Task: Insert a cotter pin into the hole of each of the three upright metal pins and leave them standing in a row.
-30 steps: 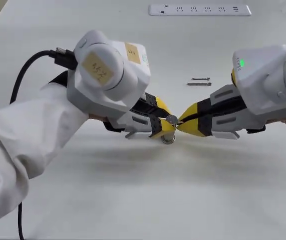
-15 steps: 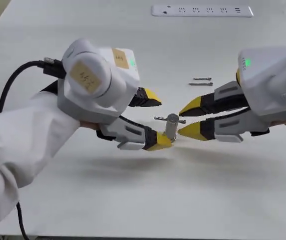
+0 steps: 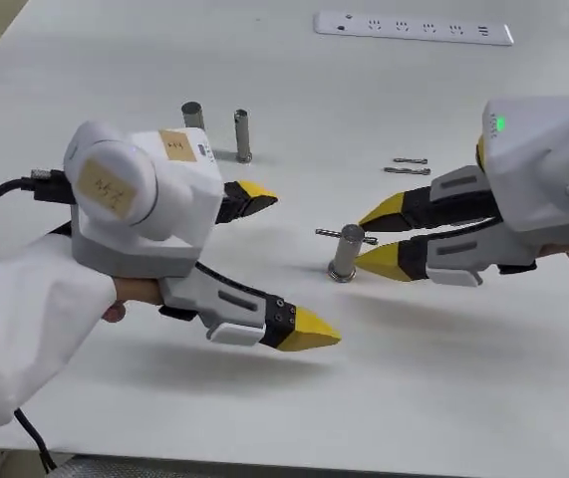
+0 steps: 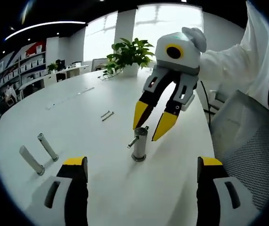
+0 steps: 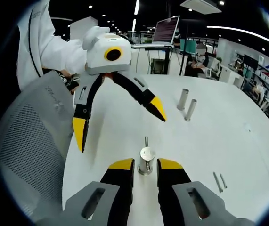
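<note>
Gaping wide: left tongs (image 3: 299, 269); right tongs (image 3: 366, 241) parted at metal pin (image 3: 345, 257); cotter pin (image 3: 330, 233) crossing it, far end hidden.

Illumination was bright and even, supplied by ceiling strips (image 4: 44, 26) and windows (image 4: 169, 21). Soft shadows lay on the white table (image 3: 443, 398). Both gripper views bent strongly toward their edges

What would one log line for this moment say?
left gripper open, clear of metal pin | right gripper open, tips near it | cotter pin through it | two bare pins upright behind | two spare cotter pins loose
</note>
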`<state>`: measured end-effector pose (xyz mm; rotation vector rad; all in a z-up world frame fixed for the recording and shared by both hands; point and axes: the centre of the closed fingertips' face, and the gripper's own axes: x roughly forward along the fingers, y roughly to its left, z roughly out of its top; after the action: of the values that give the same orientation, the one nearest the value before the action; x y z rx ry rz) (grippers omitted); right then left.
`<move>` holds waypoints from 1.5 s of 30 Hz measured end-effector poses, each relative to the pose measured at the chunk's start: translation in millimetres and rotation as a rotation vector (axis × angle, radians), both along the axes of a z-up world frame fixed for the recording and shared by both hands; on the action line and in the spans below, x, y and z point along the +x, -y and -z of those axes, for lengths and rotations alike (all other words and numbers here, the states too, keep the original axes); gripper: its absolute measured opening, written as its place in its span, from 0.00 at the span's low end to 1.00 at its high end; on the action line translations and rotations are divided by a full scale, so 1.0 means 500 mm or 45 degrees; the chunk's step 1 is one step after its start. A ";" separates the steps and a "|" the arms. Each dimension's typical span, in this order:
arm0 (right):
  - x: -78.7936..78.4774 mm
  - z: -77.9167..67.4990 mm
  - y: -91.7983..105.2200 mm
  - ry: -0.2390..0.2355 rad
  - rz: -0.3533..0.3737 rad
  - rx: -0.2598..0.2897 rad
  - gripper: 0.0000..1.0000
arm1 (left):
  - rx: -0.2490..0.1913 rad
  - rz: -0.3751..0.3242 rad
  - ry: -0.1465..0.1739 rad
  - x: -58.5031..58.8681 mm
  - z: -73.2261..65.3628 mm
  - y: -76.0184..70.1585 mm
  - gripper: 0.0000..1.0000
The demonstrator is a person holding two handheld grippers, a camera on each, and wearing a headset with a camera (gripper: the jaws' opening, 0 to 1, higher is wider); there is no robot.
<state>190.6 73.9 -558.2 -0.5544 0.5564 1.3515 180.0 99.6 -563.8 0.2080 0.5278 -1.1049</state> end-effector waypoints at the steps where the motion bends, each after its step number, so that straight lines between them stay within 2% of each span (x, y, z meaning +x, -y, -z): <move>1: 0.001 0.000 -0.001 0.000 0.003 -0.001 0.14 | 0.009 -0.013 0.008 0.002 0.003 -0.003 0.99; 2: 0.004 0.002 0.003 0.001 0.010 0.001 0.13 | 0.014 -0.029 0.023 0.006 0.003 -0.007 0.99; 8: 0.008 0.011 -0.004 -0.011 0.042 -0.004 0.09 | 0.002 -0.031 0.017 -0.002 0.004 -0.008 0.99; 13: 0.010 0.013 -0.017 -0.030 0.064 0.021 0.10 | 0.008 -0.044 0.050 0.001 0.003 -0.015 0.99; 15: 0.011 0.013 -0.023 -0.037 0.074 0.036 0.11 | 0.000 -0.050 0.041 0.001 0.002 -0.016 0.99; 22: 0.012 0.020 -0.025 -0.045 0.074 0.037 0.09 | -0.005 -0.072 0.051 0.005 -0.002 -0.027 0.99; 27: 0.011 0.019 -0.026 -0.059 0.088 0.055 0.08 | 0.003 -0.085 0.040 0.004 0.006 -0.035 0.97; 31: 0.003 0.017 -0.033 -0.041 0.054 0.061 0.08 | -0.003 -0.104 0.035 0.004 0.007 -0.043 0.97; 34: 0.001 0.016 -0.042 -0.039 0.015 0.037 0.07 | 0.000 -0.138 0.023 0.007 0.010 -0.054 0.98; 40: 0.030 0.003 -0.064 -0.018 -0.020 0.046 0.07 | -0.009 -0.168 0.011 0.007 0.016 -0.075 0.99; 42: 0.050 0.003 -0.075 -0.013 -0.032 0.053 0.07 | -0.009 -0.180 0.001 0.007 0.018 -0.084 0.99; 45: 0.058 -0.001 -0.090 -0.008 -0.048 0.057 0.08 | -0.004 -0.195 -0.003 0.007 0.021 -0.095 0.98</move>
<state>219.6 118.8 -557.8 -0.5267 0.5218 1.3987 183.5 147.2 -574.1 0.1606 0.5351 -0.9566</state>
